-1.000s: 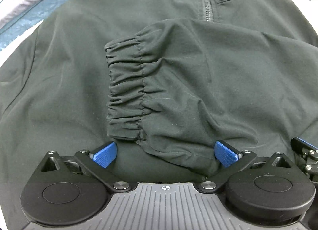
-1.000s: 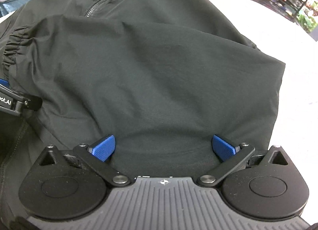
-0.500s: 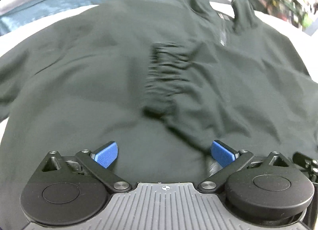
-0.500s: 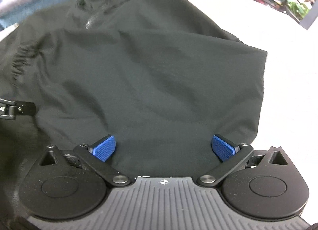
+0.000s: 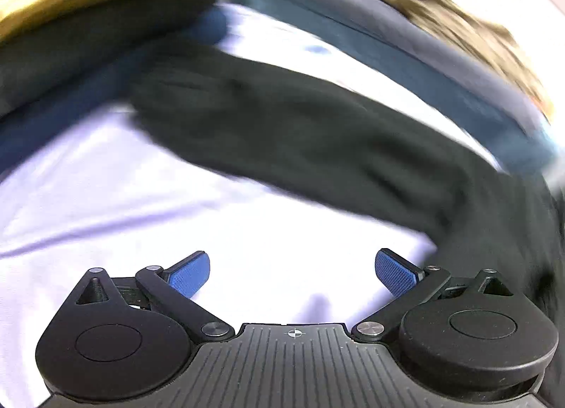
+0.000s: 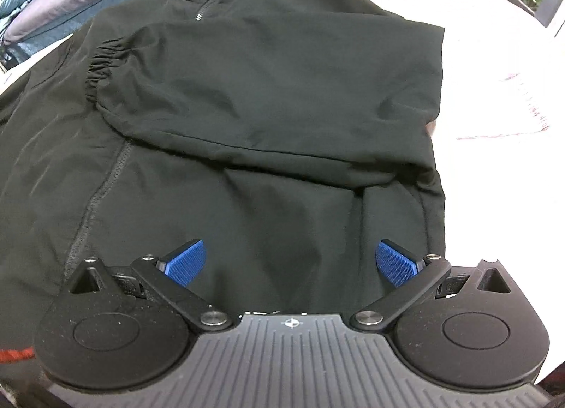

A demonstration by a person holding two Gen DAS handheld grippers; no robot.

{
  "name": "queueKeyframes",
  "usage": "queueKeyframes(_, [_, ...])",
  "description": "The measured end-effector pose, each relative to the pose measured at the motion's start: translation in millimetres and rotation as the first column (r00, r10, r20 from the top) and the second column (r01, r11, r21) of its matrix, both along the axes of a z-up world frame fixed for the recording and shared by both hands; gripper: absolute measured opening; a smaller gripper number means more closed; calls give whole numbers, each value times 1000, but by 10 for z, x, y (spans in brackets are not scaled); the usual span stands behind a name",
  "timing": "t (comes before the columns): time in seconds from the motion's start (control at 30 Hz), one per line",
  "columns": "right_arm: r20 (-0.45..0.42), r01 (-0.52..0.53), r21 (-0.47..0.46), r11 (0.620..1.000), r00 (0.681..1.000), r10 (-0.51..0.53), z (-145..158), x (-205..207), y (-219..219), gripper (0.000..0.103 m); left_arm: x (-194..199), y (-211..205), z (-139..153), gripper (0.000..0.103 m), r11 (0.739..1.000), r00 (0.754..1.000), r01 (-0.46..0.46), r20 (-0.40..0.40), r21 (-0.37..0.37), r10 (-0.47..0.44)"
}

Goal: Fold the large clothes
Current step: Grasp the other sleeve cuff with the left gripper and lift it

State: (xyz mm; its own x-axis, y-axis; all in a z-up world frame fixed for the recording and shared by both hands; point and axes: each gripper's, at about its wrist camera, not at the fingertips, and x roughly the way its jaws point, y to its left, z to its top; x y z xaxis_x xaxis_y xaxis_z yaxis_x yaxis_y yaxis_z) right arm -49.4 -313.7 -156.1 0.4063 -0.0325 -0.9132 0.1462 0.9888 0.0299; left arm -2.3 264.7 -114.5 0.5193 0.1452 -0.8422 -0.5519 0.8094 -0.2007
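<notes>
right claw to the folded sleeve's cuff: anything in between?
Only the jacket's own dark body panel. In the right wrist view, nothing else lies between the open right claw and the elastic cuff.

I count one black jacket (image 6: 268,97) spread ahead of my right tongs (image 6: 291,263), with one sleeve (image 6: 247,90) folded across it, one gathered cuff (image 6: 100,65) to my left and one zipper (image 6: 208,5) at the far end. Each tongs has two blue pads (image 6: 185,261), spread apart with nothing between them. Ahead of my left tongs (image 5: 292,275) I count one dark sleeve (image 5: 300,136), blurred, on one white table (image 5: 141,203). Beyond lies a pile of other clothes (image 6: 53,2); I cannot count them.
</notes>
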Motion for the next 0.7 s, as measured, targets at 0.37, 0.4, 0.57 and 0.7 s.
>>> queueKeyframes(0.37, [47,32,-42,999,998,-30,254,-1,294,102,281,1139,-111,103,972,971,-216,82,-90,224])
queueKeyframes(0.4, [41,48,-45,998,998,-46,287,-56,261,102,333,1133,-157,103,972,971,-218,77,-87,225])
queueKeyframes(0.57, [28,171,-69,983,985,-170,350,-404,11,102,453,1250,-296,103,973,971,-222,73,-61,227])
queueKeyframes(0.7, [38,326,-99,940,945,-324,388,-800,-290,102,550,1212,-279,83,984,982,-179,66,10,178])
